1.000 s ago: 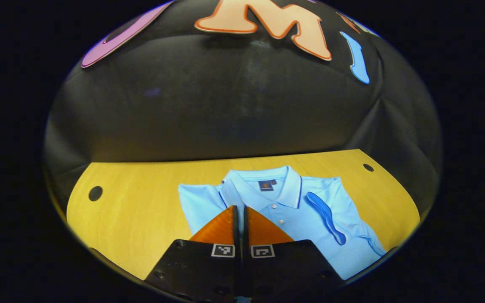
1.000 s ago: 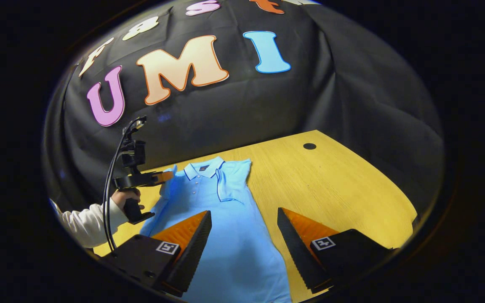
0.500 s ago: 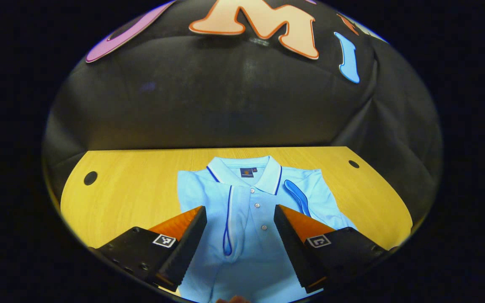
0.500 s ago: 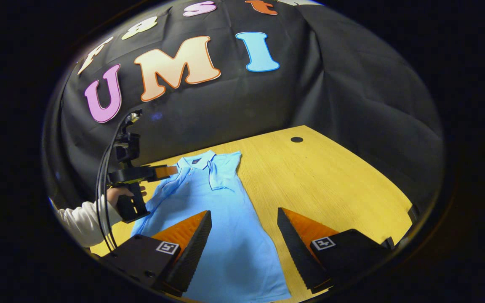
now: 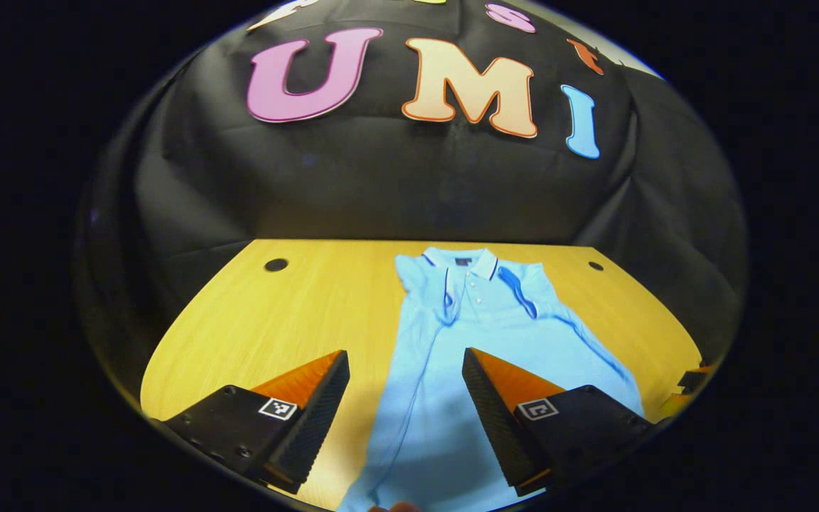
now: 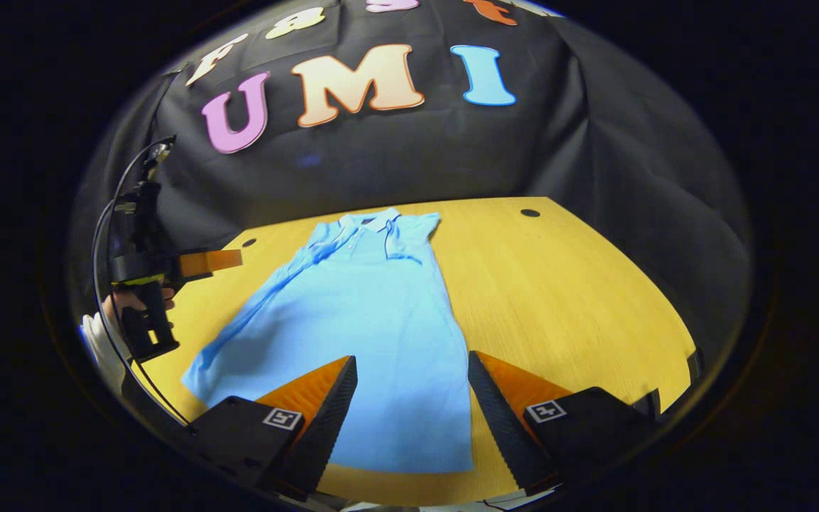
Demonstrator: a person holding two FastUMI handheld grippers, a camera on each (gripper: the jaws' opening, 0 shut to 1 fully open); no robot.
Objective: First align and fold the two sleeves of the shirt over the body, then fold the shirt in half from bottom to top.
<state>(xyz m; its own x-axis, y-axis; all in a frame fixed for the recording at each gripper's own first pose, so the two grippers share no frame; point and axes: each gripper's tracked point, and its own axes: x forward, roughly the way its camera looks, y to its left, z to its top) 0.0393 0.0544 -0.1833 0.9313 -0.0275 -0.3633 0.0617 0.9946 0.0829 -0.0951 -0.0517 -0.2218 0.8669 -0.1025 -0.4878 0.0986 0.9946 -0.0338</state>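
Note:
A light blue polo shirt (image 5: 488, 334) (image 6: 360, 306) lies flat on the yellow wooden table (image 5: 296, 313) (image 6: 559, 291), collar toward the black cloth wall. Both short sleeves (image 5: 445, 295) (image 5: 520, 291) are folded in over the chest. My left gripper (image 5: 406, 398) is open above the shirt's lower part, nothing between its fingers. It also shows in the right gripper view as the left gripper (image 6: 203, 262), held up by a hand (image 6: 121, 302) off the shirt's left side. My right gripper (image 6: 413, 405) is open over the hem (image 6: 395, 462) near the table's front edge.
Round cable holes (image 5: 276, 264) (image 5: 596, 266) (image 6: 530, 212) sit in the table's far corners. Bare tabletop spreads on both sides of the shirt. A white sleeve (image 6: 97, 341) and a black cable (image 6: 107, 213) run by the left gripper.
My left gripper opened, let go of the left sleeve now folded on the chest, and pulled back from the collar toward the hem. My right gripper also drew back, bringing the hem into view.

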